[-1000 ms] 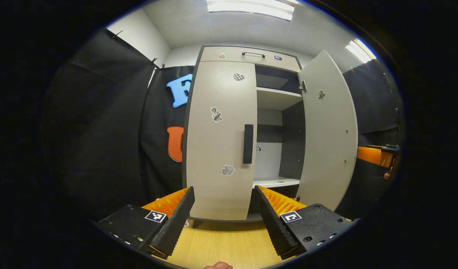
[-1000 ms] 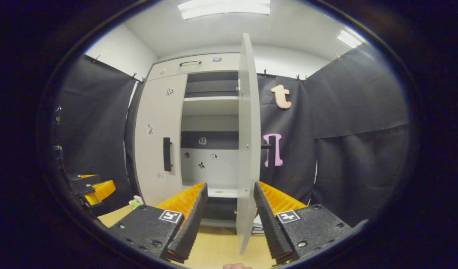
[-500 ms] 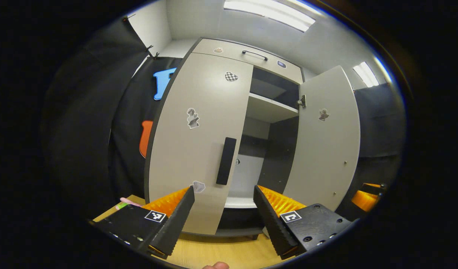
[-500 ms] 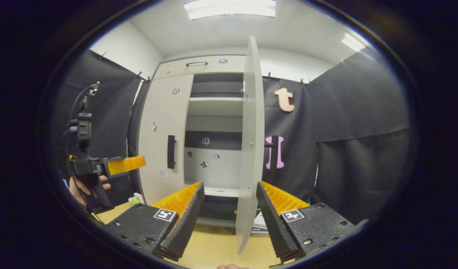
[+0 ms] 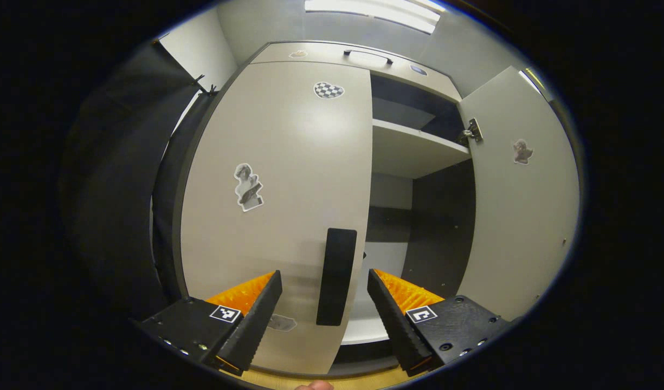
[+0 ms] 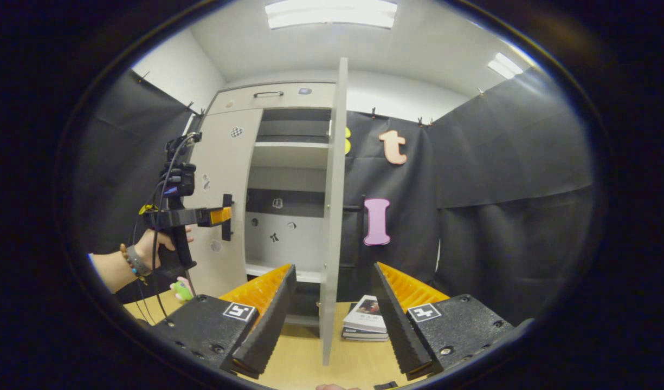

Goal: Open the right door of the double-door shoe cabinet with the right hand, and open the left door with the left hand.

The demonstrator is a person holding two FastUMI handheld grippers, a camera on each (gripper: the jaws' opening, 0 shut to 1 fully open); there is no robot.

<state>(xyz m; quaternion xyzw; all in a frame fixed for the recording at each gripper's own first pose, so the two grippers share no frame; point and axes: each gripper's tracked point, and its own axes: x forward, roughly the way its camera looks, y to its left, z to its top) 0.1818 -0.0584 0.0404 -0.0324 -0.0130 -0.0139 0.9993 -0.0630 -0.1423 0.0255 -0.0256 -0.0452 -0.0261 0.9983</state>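
Straddling the left door's handle (image 5: 336,276), left gripper (image 5: 324,311) had its fingers apart, not touching it; left door (image 5: 277,179) was shut. Right of that handle, right door (image 6: 333,206) stood swung open. Right gripper (image 6: 332,319) fingers apart, off the door.

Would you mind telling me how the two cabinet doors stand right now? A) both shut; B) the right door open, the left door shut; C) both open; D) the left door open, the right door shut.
B: the right door is swung out, baring the shelves, while the left door lies flush, its handle between the open fingers of the left gripper.
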